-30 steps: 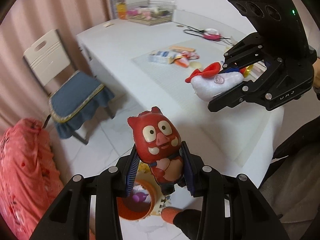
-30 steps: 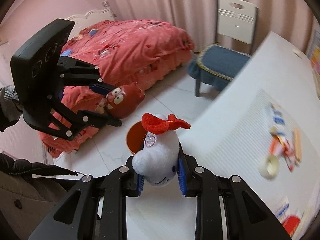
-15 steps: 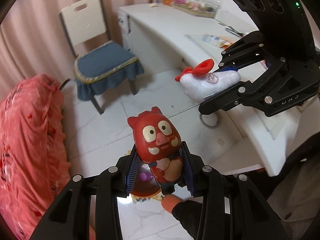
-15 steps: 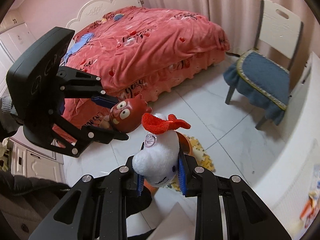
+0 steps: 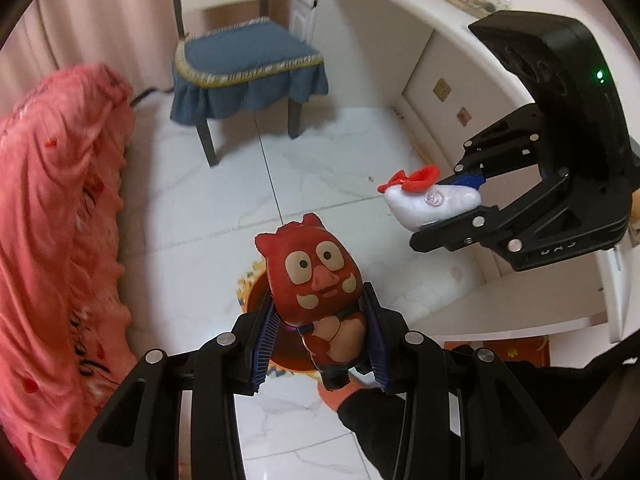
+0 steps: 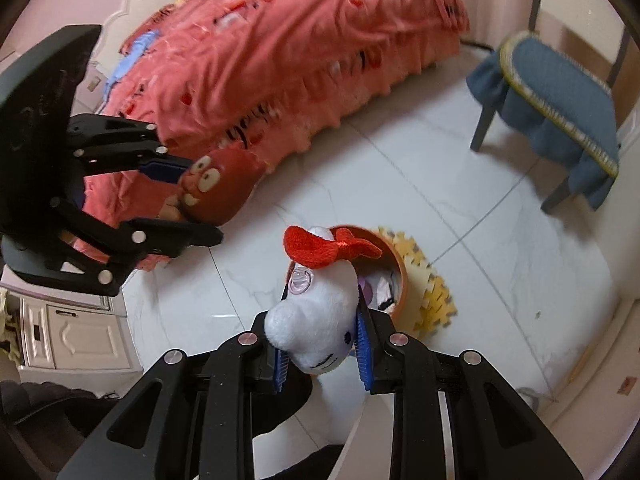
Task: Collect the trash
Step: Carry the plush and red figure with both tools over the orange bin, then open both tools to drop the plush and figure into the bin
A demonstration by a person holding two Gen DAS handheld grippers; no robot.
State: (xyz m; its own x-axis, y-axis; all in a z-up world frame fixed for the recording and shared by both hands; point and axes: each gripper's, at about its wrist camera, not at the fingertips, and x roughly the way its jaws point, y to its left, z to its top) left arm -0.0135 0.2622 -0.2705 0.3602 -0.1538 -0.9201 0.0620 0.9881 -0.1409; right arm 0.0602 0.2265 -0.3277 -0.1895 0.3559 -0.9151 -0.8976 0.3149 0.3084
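My left gripper (image 5: 320, 344) is shut on a red owl-like toy (image 5: 316, 280), held above an orange bin (image 5: 260, 292) on the floor. The toy also shows in the right wrist view (image 6: 218, 188), in the left gripper (image 6: 180, 204). My right gripper (image 6: 322, 344) is shut on a white plush with a red bow (image 6: 316, 312), held over the orange bin (image 6: 396, 276), which holds some items. In the left wrist view the plush (image 5: 432, 200) sits in the right gripper (image 5: 452, 204), to the right of the bin and higher.
The bin stands on a yellow foam mat (image 6: 432, 300) on white floor tiles. A bed with a pink cover (image 6: 300, 52) lies to the left. A blue-cushioned chair (image 5: 248, 64) stands beyond. A white desk (image 5: 420, 12) curves along the right. A white cabinet (image 6: 72, 332) is nearby.
Both grippers have swung away from the desk top and down towards the floor, each still holding its toy. The orange bin now lies under them and looks closer.
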